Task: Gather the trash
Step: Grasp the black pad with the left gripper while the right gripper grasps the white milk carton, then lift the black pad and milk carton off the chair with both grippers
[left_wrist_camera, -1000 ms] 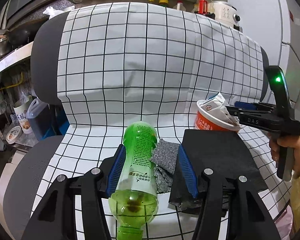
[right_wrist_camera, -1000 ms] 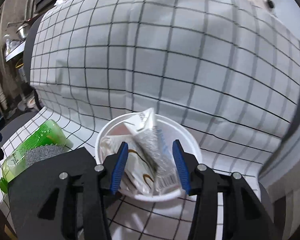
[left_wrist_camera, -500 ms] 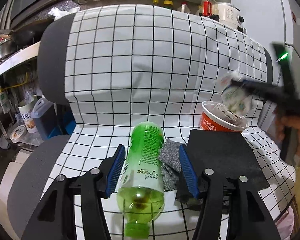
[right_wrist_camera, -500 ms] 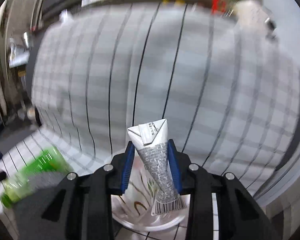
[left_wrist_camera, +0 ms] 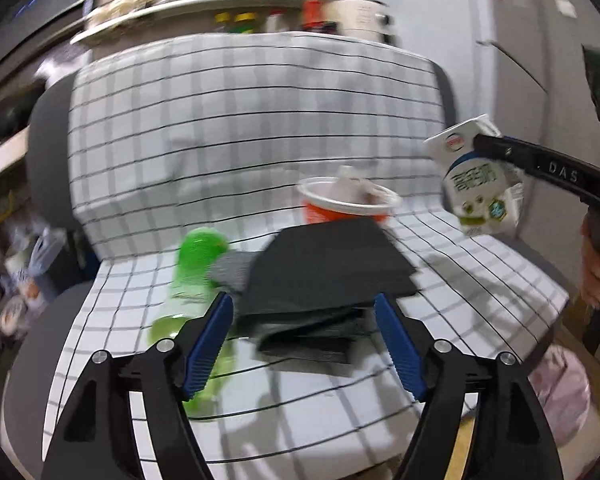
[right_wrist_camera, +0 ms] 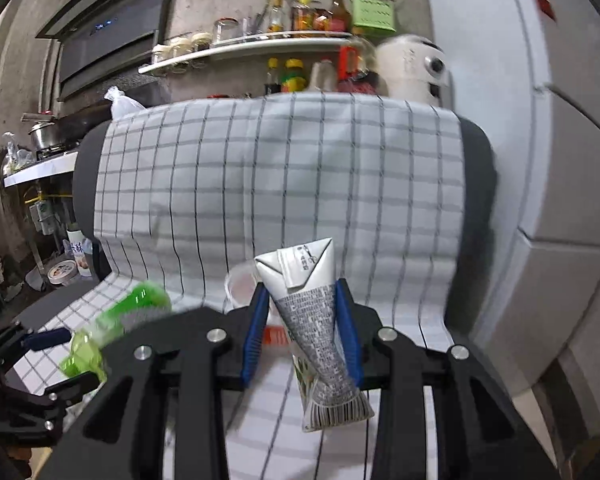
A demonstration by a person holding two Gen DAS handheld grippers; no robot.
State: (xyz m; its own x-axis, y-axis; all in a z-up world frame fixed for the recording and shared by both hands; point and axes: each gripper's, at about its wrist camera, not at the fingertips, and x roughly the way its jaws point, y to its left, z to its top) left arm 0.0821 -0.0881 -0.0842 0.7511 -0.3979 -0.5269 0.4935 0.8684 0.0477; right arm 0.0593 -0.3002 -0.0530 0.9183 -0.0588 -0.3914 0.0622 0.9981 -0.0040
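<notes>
My right gripper (right_wrist_camera: 302, 300) is shut on a flattened white milk carton (right_wrist_camera: 312, 312) and holds it in the air to the right of the chair seat; the carton also shows in the left wrist view (left_wrist_camera: 478, 184). An orange-and-white paper cup (left_wrist_camera: 346, 202) with crumpled wrappers stands at the back of the seat. A green plastic bottle (left_wrist_camera: 192, 276) lies on the seat's left, a grey scrubber (left_wrist_camera: 230, 268) beside it. My left gripper (left_wrist_camera: 304, 334) is open above the near edge of a folded black bag (left_wrist_camera: 324, 276).
The chair (left_wrist_camera: 48, 168) is draped with a white grid-pattern cloth (left_wrist_camera: 240, 128). A kitchen shelf with bottles and jars (right_wrist_camera: 284, 28) stands behind it. A grey fridge (right_wrist_camera: 560, 160) is at the right. A pink bag (left_wrist_camera: 560, 384) sits on the floor, lower right.
My right gripper closed on the milk carton, lifted it out of the cup and pulled back to the right. My left gripper backed away from the bottle and shifted right over the black bag.
</notes>
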